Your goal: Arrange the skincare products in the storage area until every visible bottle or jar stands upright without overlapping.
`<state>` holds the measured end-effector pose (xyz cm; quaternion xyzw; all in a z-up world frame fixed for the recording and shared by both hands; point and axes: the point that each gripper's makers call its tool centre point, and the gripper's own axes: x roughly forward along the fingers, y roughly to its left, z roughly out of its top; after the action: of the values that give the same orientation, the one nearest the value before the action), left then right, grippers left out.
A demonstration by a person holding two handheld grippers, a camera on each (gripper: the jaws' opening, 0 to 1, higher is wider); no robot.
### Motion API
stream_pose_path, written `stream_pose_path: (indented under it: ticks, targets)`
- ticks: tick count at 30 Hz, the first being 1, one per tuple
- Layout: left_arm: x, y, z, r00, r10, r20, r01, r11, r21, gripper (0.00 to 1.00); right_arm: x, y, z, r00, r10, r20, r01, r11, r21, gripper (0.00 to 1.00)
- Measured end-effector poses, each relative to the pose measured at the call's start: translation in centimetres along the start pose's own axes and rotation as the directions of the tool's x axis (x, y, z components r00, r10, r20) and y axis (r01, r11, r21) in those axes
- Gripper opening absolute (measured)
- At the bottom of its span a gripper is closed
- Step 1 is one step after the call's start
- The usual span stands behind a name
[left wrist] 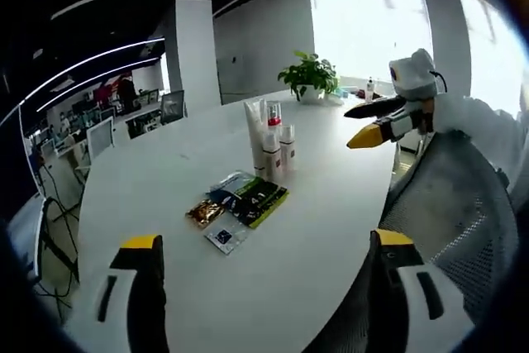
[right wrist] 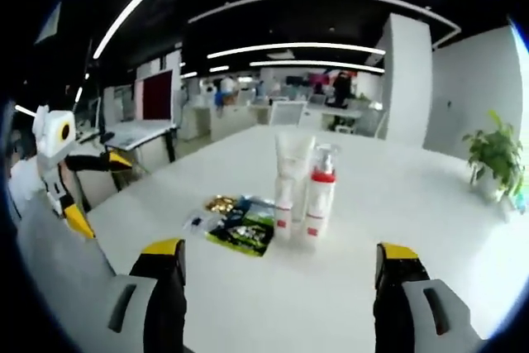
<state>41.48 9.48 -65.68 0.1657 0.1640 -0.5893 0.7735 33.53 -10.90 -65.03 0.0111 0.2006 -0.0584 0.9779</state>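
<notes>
Progress check, imo it's nearly sorted already; the skincare stuff sits mid-way across the big white oval table [left wrist: 165, 196], bunched up tight; there's a tall white squeeze tube [right wrist: 291, 159], a white pump bottle with a red collar [right wrist: 319, 196] just right of it, and a smaller white bottle with a red band [right wrist: 283, 212] in front of the tube; all three look upright in the right gripper view; can't tell if they're touching or just close, they overlap from this angle.

Near side of the bottles there's a loose pile of flat foil sachets, green, gold and blue [left wrist: 240, 204]; lying down and stacked on each other; prob not bottles or jars so maybe they don't count, but that's the untidy bit left.

Left gripper [left wrist: 269, 287]: jaws wide apart, holding nothing, hanging over the near table edge, well short of the products; right gripper [right wrist: 281, 291]: same deal, spread open and empty, bottles far side of it.

So what's left, my guess: space the bottles out a bit; nothing gripped rn.
</notes>
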Motion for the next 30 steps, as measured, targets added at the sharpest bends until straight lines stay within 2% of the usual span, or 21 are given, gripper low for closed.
stream_pose_path:
  ticks: [3,7,10,15,21,26,30]
  targets:
    - [0.0,0.1,0.2,1.000,0.011,0.011,-0.011,1.000,0.001,0.99,0.3,0.3,-0.3,1.000,0.002,0.009,-0.002,1.000,0.007,0.98]
    - [0.0,0.2,0.1,1.000,0.011,0.010,-0.011,1.000,-0.004,0.99,0.6,0.2,-1.2,1.000,-0.009,-0.029,0.009,1.000,-0.009,0.98]
    - [0.1,0.3,-0.2,1.000,0.011,-0.001,-0.011,1.000,-0.002,0.99,0.5,-0.3,-1.2,0.999,-0.024,-0.027,0.023,0.999,-0.022,0.97]
    - [-0.1,0.4,-0.2,1.000,0.010,0.007,-0.010,1.000,-0.009,0.99,0.5,-0.9,-0.9,0.999,-0.041,-0.011,0.041,0.999,0.001,0.98]
    - [-0.1,0.5,-0.1,1.000,0.019,0.012,-0.019,1.000,-0.017,0.99,0.7,-0.8,-1.3,0.999,-0.035,-0.025,0.035,0.999,0.015,0.99]
    - [-0.2,1.1,-0.2,0.999,0.035,0.014,-0.034,0.998,-0.044,0.99,0.6,-0.8,-1.0,0.999,-0.036,-0.012,0.036,0.999,0.015,0.99]
    - [-0.1,1.3,-0.3,0.999,0.043,0.007,-0.042,0.998,-0.042,0.99,0.7,-0.8,-1.2,0.999,-0.043,-0.022,0.042,0.999,-0.019,0.99]
